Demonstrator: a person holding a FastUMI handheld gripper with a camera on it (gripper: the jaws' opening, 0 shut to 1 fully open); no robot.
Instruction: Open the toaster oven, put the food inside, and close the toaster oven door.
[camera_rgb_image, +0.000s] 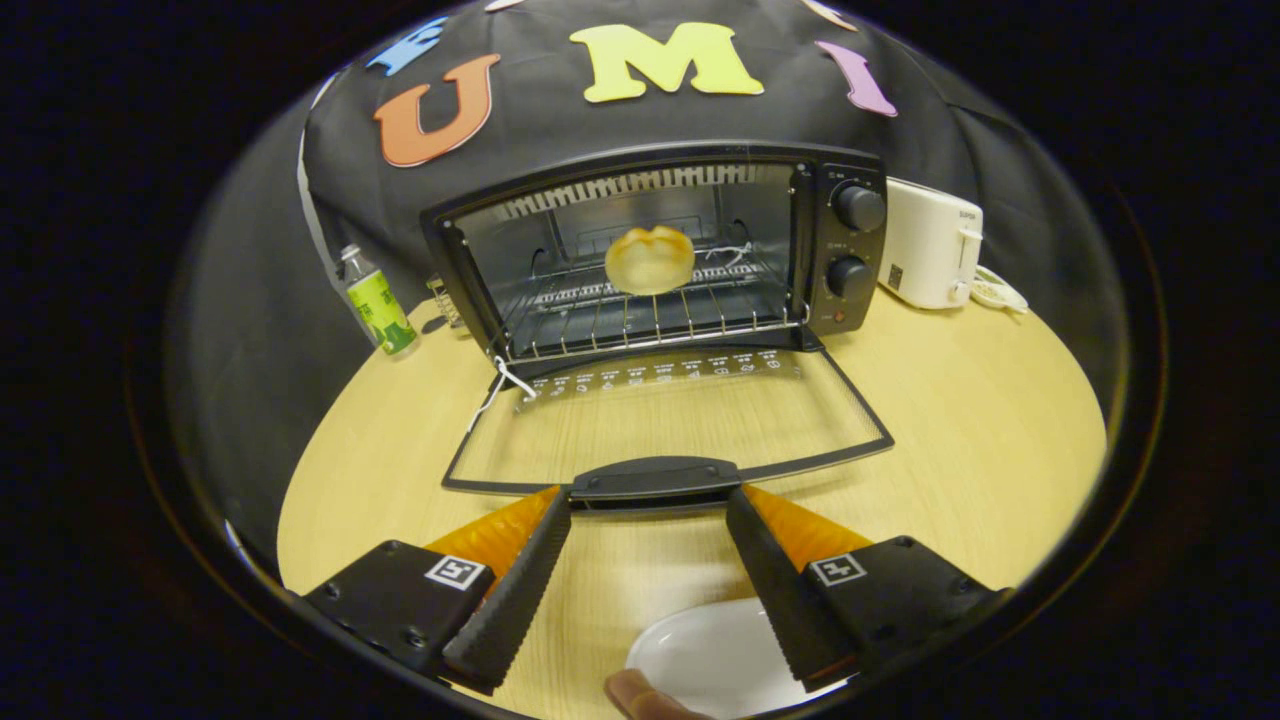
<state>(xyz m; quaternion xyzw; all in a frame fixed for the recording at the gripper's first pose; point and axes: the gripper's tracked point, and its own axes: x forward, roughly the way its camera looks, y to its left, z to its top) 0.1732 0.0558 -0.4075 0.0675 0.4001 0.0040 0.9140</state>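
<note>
Your gripper (648, 515) has its fingers spread wide and empty, flanking the black door handle (655, 478) of the black toaster oven (850, 300). The round golden bun (649, 259) sits on the rack inside. Lift crookedly and the glass door (670, 420) could slip off and drop back onto the wooden counter (980, 420).

bottle (378, 303) – left of oven | white toaster (930, 255) – right | white dish (715, 660) | table (980, 440)
</note>
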